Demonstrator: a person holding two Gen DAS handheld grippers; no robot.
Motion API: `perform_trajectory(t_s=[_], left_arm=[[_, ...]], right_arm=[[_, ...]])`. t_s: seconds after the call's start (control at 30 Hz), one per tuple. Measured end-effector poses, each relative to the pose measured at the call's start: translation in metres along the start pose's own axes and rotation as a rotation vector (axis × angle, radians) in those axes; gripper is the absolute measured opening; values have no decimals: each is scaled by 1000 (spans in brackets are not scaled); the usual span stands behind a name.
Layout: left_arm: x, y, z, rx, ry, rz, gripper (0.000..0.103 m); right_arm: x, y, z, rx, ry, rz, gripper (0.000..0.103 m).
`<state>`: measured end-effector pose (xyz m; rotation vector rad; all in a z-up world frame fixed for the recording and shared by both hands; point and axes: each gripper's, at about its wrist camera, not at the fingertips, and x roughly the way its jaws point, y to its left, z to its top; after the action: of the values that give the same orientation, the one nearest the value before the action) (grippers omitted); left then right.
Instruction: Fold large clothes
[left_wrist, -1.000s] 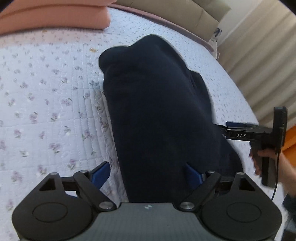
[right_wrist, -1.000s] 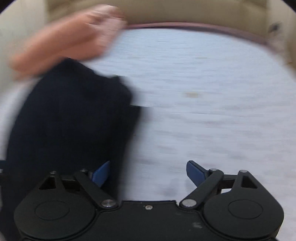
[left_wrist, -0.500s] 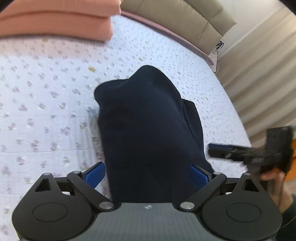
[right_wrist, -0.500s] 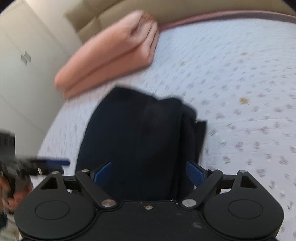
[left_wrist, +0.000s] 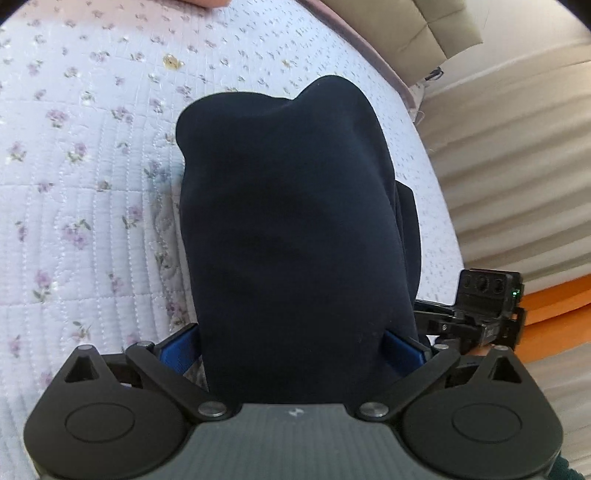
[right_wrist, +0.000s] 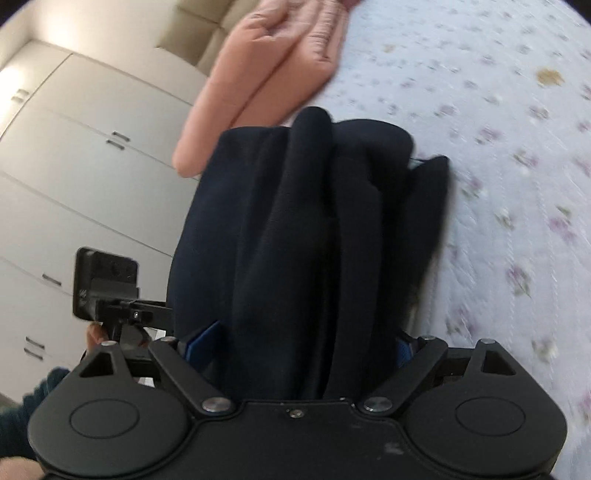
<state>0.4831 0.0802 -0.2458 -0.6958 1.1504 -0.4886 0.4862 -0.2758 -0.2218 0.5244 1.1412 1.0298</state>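
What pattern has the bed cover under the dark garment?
The bed cover is pale quilted fabric with small purple flowers, clearest in the left wrist view.

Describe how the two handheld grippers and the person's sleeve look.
Each gripper is matte black: two rounded housings with embossed circles, angled link bars on silver pivot pins, and blue fingers. The left gripper has a grey textured centre plate; the right gripper is all black. Each carries a boxy black camera block. The sleeve is dark teal knit.
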Motion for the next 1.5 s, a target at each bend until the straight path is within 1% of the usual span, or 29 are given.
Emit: perform_trajectory(t_s=[0.1,0.17,0.23,0.27,0.3,0.33,0.37,0.4,0.43,0.47,0.53,0.63,0.7,0.77,0.87,0.97,1.1,1.17,1.2,1.3,1.4,1.5], left_arm=[[8,4,4,-10,10,-36,103],[13,5,4,-11,0,-41,103],[17,2,2,-11,-27,-40,103],[18,0,0,2,-43,-31,100],[18,-4,-2,21,-61,-12,90],[17,-7,-5,33,-79,12,87],[14,-9,-7,26,-92,17,82],[12,-12,-8,22,-92,22,79],[9,-19,-8,41,-82,35,78],[5,-26,-7,59,-74,48,76],[-3,-45,-7,83,-73,59,75],[-22,-64,-12,111,-84,41,75],[-41,-72,-19,106,-93,24,75],[-65,-82,-29,114,-88,23,76],[-110,-90,-49,128,-80,21,76],[-158,-94,-77,157,-72,19,77],[-212,-79,-122,132,-45,35,80],[-230,-66,-142,103,-39,39,80],[-236,-59,-153,93,-39,44,80],[-246,-41,-177,113,-52,60,81],[-244,-22,-195,115,-75,68,82],[-231,-11,-208,111,-76,109,83]], right_arm=[[-4,4,-2,-7,5,28,103],[-1,1,1,-7,1,36,103],[-2,10,-2,19,-7,15,103],[0,15,-2,37,-3,-10,99],[3,18,-2,75,0,-33,81],[6,22,-1,120,-6,-43,73],[6,20,-1,150,-11,-28,63],[2,20,-1,169,-13,-12,57],[0,21,-1,184,-18,-6,55],[-3,25,-3,198,-31,-5,54],[-11,39,-10,210,-61,-7,54],[-27,64,-16,200,-105,0,53],[-36,90,-23,190,-124,10,53],[-41,120,-29,154,-123,-4,53],[-41,172,-46,107,-128,-16,53],[-37,224,-71,68,-122,-12,53],[-15,287,-114,40,-87,-26,53],[-1,305,-134,28,-82,-35,53],[6,311,-144,41,-82,-36,53],[25,317,-170,70,-65,-35,53],[46,307,-179,97,-54,-32,53],[62,289,-183,108,-33,-53,53]])
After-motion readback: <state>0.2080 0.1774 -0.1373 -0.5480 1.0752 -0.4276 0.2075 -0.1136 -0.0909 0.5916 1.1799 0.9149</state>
